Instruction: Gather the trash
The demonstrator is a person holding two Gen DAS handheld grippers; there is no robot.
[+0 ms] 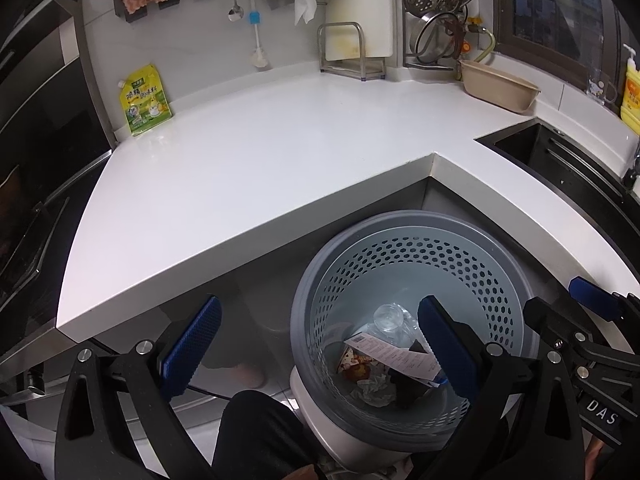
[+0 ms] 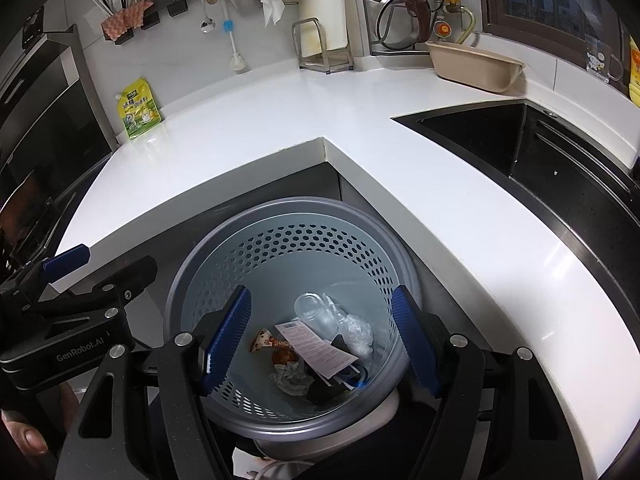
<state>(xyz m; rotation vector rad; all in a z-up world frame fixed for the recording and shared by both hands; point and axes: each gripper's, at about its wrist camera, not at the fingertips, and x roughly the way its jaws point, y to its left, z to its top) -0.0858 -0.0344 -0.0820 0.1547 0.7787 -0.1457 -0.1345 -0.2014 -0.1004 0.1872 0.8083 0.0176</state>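
Note:
A grey perforated trash bin (image 1: pixel 400 218) (image 2: pixel 288 204) stands on the floor in the inner corner of the white counter. In it lie a clear plastic bottle (image 1: pixel 390 318) (image 2: pixel 316 312), a printed paper slip (image 1: pixel 400 354) (image 2: pixel 320 342), a snack wrapper (image 1: pixel 354 362) (image 2: pixel 264 340) and crumpled paper (image 1: pixel 376 390) (image 2: pixel 290 378). My right gripper (image 2: pixel 322 340) (image 1: pixel 564 304) hangs open over the bin's mouth, nothing between its blue pads. My left gripper (image 1: pixel 318 344) (image 2: pixel 102 268) is open and empty too, over the bin's left rim.
On the white counter (image 1: pixel 260 168) a yellow-green pouch (image 1: pixel 145 100) (image 2: pixel 138 108) leans on the back wall. A beige basin (image 1: pixel 498 84) (image 2: pixel 474 64) sits beside the black sink (image 2: pixel 520 148). A cutting-board rack (image 1: pixel 348 52) stands at the back; a dark stove is at left.

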